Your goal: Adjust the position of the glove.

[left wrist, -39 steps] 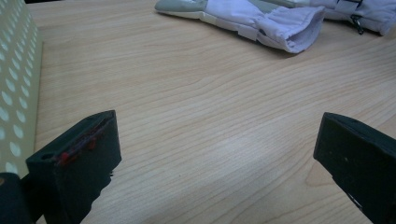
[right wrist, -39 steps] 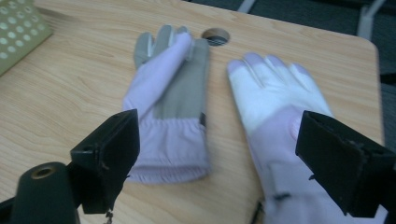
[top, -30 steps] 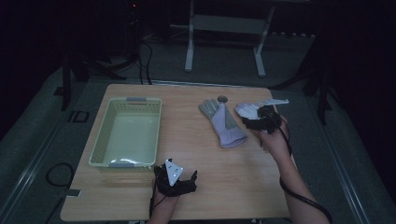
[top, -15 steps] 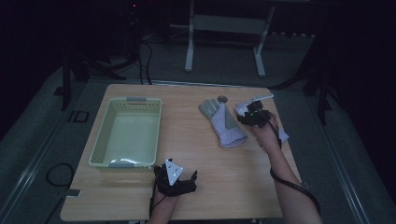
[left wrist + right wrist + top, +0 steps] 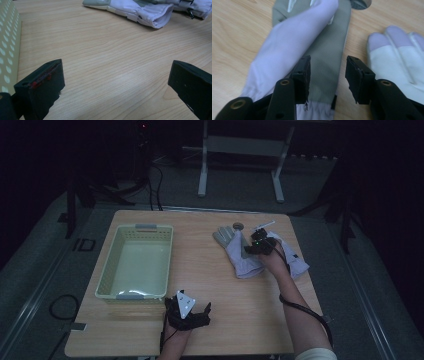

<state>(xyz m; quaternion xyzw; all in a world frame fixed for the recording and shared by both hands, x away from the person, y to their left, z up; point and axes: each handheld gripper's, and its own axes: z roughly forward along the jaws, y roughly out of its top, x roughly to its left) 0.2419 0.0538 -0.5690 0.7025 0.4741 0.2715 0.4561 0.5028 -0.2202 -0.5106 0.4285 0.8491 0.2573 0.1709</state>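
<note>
Two lilac-and-grey gloves lie at the table's right. The nearer-to-centre glove (image 5: 236, 251) lies flat with its grey palm up (image 5: 325, 47). My right gripper (image 5: 259, 243) (image 5: 328, 75) is down over this glove. Its jaws have just been closing and now stand partly apart, with the grey palm fabric between them and no visible squeeze. The other glove (image 5: 296, 262) (image 5: 398, 57) lies just to its right. My left gripper (image 5: 188, 307) (image 5: 112, 82) rests near the front edge, jaws wide open over bare wood with nothing between them.
A pale green basket (image 5: 107, 281) (image 5: 7, 47) stands on the left half of the table. A small grey round object (image 5: 238, 226) (image 5: 362, 3) lies beyond the gloves' fingertips. Bare wood (image 5: 210, 280) spreads between basket and gloves.
My right hand has moved left and down from the right-hand glove onto the glove nearer the centre. The left gripper has stayed where it was.
</note>
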